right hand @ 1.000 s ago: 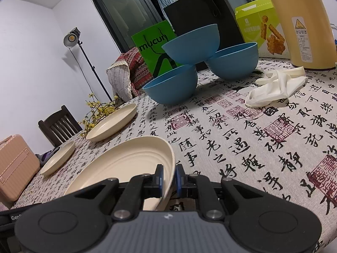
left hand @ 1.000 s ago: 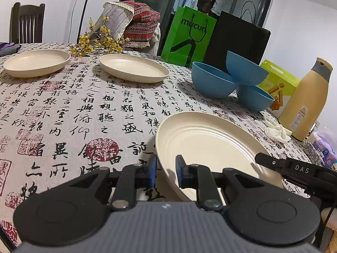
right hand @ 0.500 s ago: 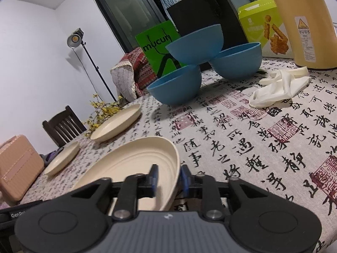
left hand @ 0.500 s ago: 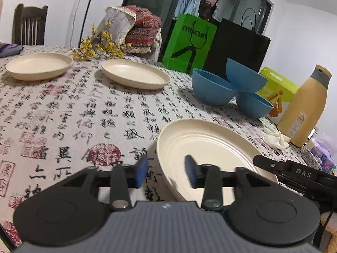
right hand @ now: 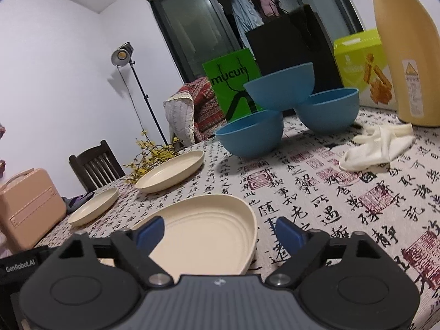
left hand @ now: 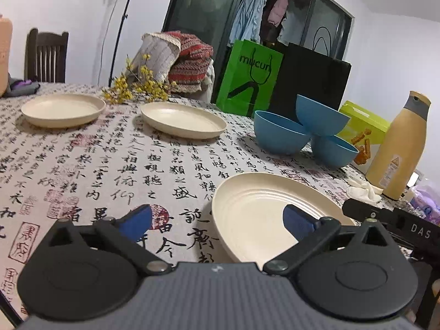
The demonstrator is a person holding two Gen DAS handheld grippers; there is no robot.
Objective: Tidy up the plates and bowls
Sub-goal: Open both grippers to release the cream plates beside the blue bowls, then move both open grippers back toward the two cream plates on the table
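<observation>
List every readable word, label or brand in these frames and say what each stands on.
"mucun": green paper bag.
"DAS": black gripper part at right, left wrist view.
"GenRobot.AI": black gripper part at left, right wrist view.
Yellow bottle label: warning triangle, print too small.
Tablecloth: Chinese calligraphy, not transcribed here.

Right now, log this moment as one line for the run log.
left tool: opening, nothing gripped | right tool: opening, nothing gripped | near plate: on table, between both tools | bowls: three, piled
</observation>
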